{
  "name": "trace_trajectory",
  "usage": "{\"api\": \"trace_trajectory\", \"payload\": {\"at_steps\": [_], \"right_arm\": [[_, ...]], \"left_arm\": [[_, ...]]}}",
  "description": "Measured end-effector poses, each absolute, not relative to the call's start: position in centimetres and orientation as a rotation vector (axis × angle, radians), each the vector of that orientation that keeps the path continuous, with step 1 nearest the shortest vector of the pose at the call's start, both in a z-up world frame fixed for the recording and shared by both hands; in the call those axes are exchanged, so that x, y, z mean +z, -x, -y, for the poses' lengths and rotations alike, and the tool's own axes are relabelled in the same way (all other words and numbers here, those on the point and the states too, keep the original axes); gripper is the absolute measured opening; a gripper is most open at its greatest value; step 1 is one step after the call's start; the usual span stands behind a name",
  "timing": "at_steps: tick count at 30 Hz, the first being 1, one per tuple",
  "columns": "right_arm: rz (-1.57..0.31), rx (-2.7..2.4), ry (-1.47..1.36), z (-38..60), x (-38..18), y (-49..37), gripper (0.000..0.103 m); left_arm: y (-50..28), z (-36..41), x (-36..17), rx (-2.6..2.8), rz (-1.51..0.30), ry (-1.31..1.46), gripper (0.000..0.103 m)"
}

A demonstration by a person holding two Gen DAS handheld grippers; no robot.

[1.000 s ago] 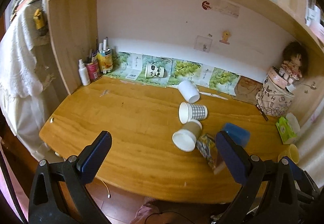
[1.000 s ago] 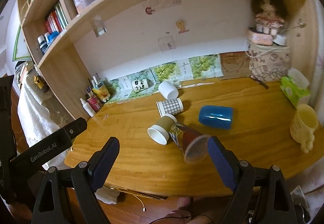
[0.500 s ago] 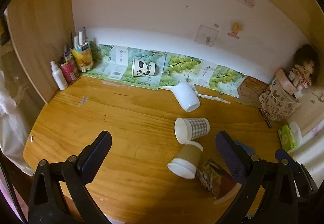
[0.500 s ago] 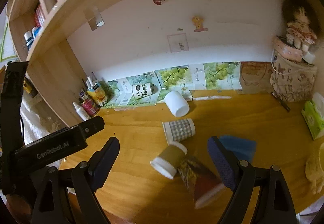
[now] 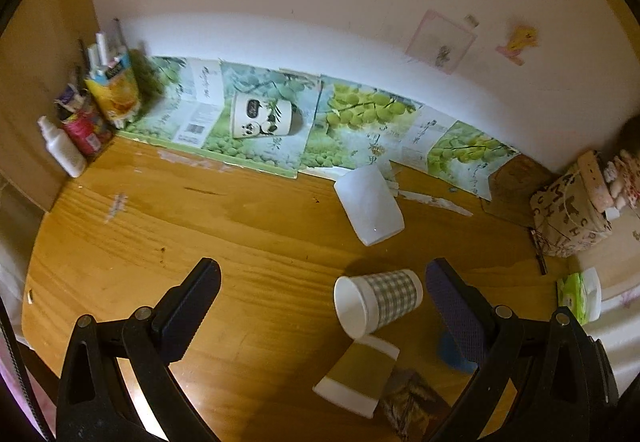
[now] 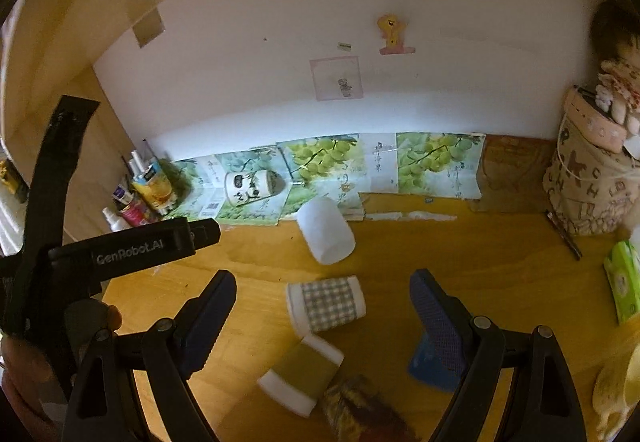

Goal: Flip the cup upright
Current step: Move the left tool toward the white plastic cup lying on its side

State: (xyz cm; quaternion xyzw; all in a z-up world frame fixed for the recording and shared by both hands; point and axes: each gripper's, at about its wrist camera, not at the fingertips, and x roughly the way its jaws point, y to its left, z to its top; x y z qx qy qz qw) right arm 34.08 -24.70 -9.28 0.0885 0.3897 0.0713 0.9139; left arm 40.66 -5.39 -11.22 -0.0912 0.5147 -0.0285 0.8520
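Several cups lie on their sides on the wooden desk point(image 5: 168, 226). A checked paper cup point(image 5: 378, 300) point(image 6: 326, 305) lies in the middle, mouth to the left. A brown-and-white paper cup point(image 5: 358, 376) point(image 6: 300, 378) lies nearer. A white cup point(image 5: 370, 210) point(image 6: 326, 230) lies farther back. A patterned dark cup point(image 6: 360, 410) and a blue cup point(image 6: 426, 366) lie at the near edge. A panda mug point(image 5: 262, 118) point(image 6: 252, 188) lies by the wall. My left gripper point(image 5: 320, 294) is open and empty above the desk. My right gripper point(image 6: 322, 302) is open and empty, the checked cup between its fingers in the image.
Bottles and pens point(image 5: 92, 110) stand in the back left corner. A patterned bag with a doll point(image 6: 592, 178) stands at the back right. A green tissue pack point(image 6: 624, 282) and a yellow mug point(image 6: 616, 394) lie at the right. The left gripper's body point(image 6: 120, 254) shows at left.
Both grippers have moved forward and down over the desk toward the lying cups, which now look larger. Both stay open. No cup has moved.
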Motion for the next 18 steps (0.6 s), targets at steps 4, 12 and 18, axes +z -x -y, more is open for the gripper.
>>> {"api": "trace_trajectory", "payload": {"at_steps": [4,12,18], "right_arm": [[-0.818,0.156,-0.207,25.6,-10.7,-36.6,0.089],[-0.850,0.137,-0.178,25.9,-13.8,-40.6,0.089],[-0.892,0.149,-0.164,25.6,-15.8,-41.4,0.089]], "left_arm": [[-43.5,6.0,-13.0,-0.083,-1.138,0.194,0.102],[-48.4,6.6,-17.7,-0.147,-1.262,0.284,0.102],[-50.4,6.8,-21.0,-0.173,-1.317,0.388,0.102]]}}
